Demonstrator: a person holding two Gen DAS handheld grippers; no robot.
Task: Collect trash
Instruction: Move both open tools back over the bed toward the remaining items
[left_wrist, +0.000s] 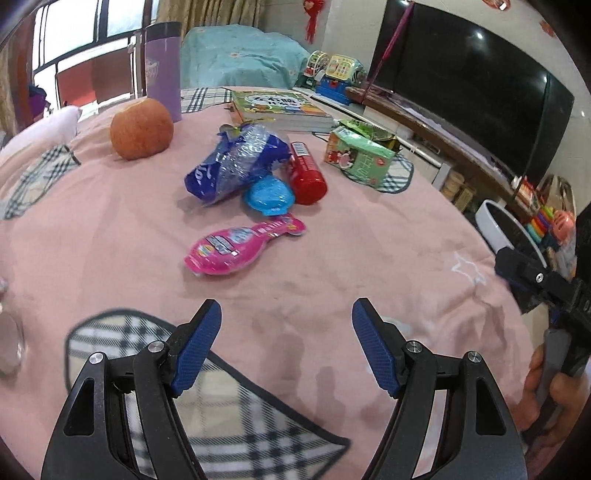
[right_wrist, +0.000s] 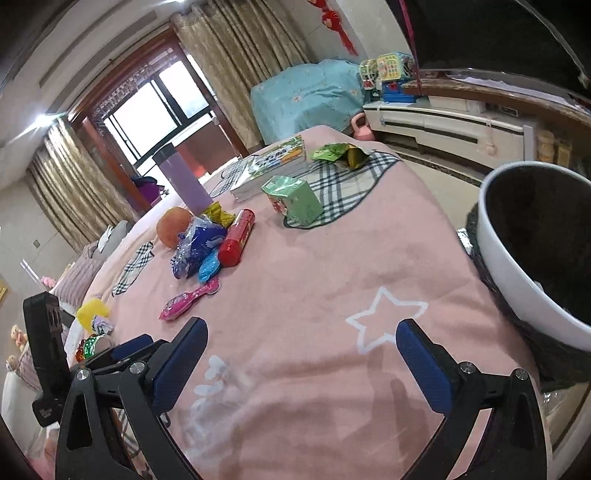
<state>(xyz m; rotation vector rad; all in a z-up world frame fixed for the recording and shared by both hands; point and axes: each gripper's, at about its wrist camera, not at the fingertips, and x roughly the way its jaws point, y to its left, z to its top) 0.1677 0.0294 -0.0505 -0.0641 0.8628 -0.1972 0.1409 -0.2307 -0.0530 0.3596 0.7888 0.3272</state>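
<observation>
Bin (right_wrist: 495, 258) cut off at right edge — blurred silver obj (left_wrist: 9, 339) unidentifiable.

Landmark: large dark TV screen (left_wrist: 469, 85) on the right wall. Beneath it, a long low cabinet (right_wrist: 443, 125) with a wood top and white front. Beyond the cabinet's far end, furniture under a turquoise cover (right_wrist: 306, 96). Left of that, beige curtains (right_wrist: 236, 48) flank a wood-framed window (right_wrist: 155, 99) giving bright daylight. Red ornament (left_wrist: 312, 18) on the pale wall near the TV.
</observation>
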